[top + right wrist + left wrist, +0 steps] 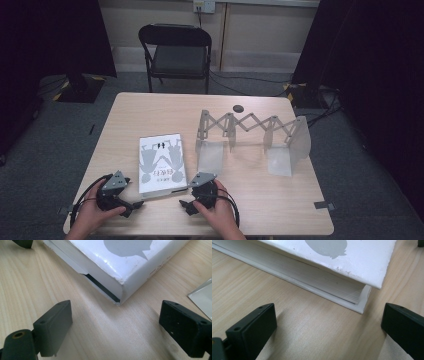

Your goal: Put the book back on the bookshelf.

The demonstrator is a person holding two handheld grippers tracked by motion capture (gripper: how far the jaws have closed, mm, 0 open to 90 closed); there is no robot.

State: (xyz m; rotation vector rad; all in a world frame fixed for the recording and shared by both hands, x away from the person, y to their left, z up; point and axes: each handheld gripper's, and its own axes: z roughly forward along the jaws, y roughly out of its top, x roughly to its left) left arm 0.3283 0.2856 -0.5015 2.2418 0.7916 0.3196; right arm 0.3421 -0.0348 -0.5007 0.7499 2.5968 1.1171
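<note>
Both claws sit wide open and empty on the desk (260, 200). The white book (161, 162) lies flat just ahead, between left claw (131, 205) and right claw (186, 205), each facing a near corner.

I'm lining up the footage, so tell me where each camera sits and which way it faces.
High view: above the person's side, looking forward and down on the table, book, folding rack; hands and both grippers show.
Left gripper view: rides the left gripper, facing the book's page-edge corner between open jaws.
Right gripper view: rides the right gripper, facing the book's spine corner.
All share the book.
</note>
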